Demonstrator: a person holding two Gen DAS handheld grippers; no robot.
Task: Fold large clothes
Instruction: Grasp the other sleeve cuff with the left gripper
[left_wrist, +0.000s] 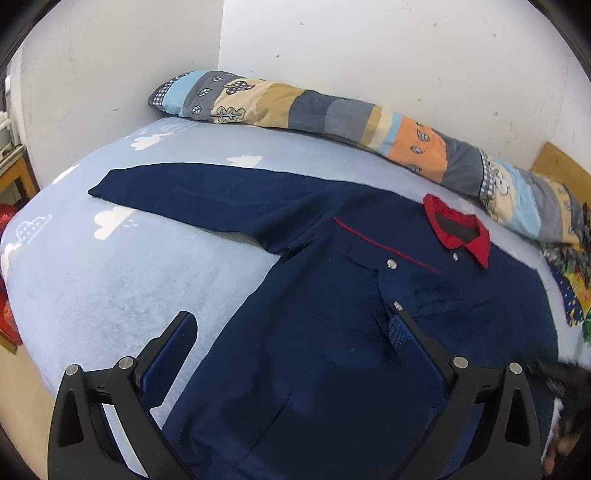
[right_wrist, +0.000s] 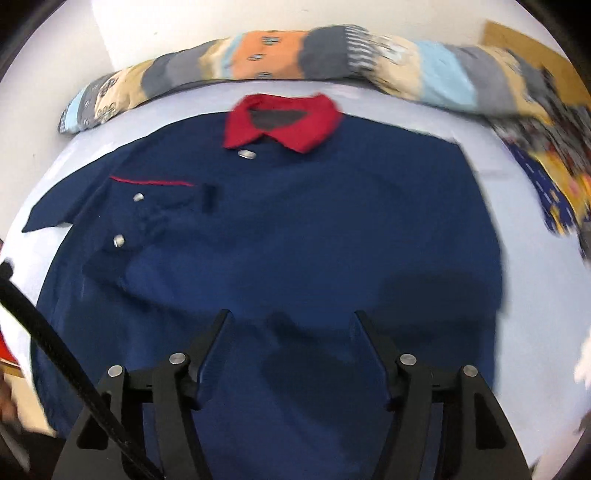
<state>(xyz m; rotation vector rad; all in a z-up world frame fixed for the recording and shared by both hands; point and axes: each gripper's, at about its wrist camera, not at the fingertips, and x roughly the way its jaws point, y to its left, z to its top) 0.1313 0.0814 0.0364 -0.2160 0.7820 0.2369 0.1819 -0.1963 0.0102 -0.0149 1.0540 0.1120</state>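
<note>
Your left gripper (left_wrist: 291, 325) sits closest to the lens, its jaws spread wide with nothing between them: one finger hangs over the bare sheet, the other over the front of the navy shirt (left_wrist: 332, 295). Your right gripper (right_wrist: 291, 325) is likewise released, both fingers hovering over the lower middle of the shirt, and no cloth is caught between the blue pads (right_wrist: 216, 354).

You have the shirt lying face up on the pale blue bed sheet (left_wrist: 110, 280) with its white cloud print. Its red collar (left_wrist: 458, 230) points toward the long patchwork bolster (left_wrist: 332, 110) that runs along the white wall (left_wrist: 369, 44). One sleeve (left_wrist: 192, 199) stretches straight out across the sheet, away from the body, lying flat. A thin red piping line (right_wrist: 151, 181) crosses the chest, and silver snap buttons (left_wrist: 391, 263) sit below it and under the collar.

From your right wrist the picture is smeared, so the far side of the shirt is hard to read; it looks as if that sleeve is already tucked in, since the edge there runs straight. A second, brightly printed cloth (right_wrist: 554, 184) lies at the bed's corner beside the bolster's end, near a wooden board (left_wrist: 561, 166).
</note>
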